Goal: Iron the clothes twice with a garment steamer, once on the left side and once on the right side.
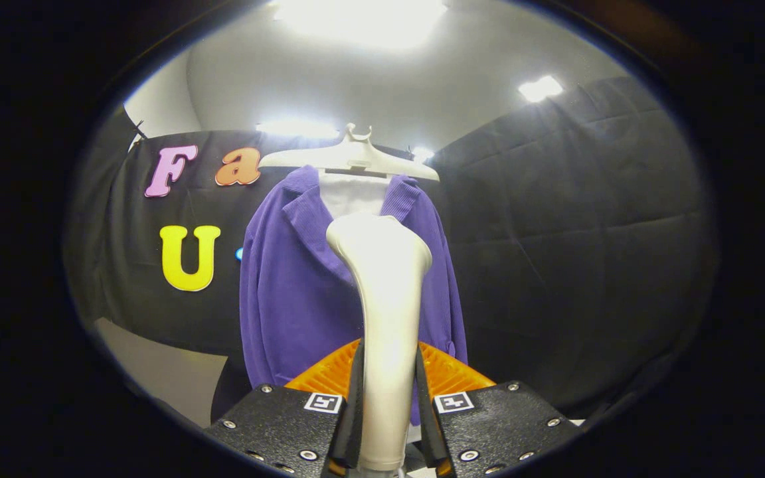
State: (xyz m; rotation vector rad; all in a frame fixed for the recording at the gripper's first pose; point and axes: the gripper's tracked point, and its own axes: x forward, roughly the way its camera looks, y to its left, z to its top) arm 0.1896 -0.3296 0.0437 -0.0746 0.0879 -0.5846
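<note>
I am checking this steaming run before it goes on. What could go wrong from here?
1. The fingers press on the steamer only low on its smooth handle, so the wide head may tilt or slip in the grip.
2. The purple jacket hangs loose on a hanger, so it may swing away when pushed.
3. The steamer head hides the jacket's middle, so a pass could miss its side.

No legible words, brands or numbers. Just two small square black-and-white coded markers, one on each side of the gripper, seemingly pattern only, no letters. Fingers clamped on the pale cream plastic garment steamer handle.
</note>
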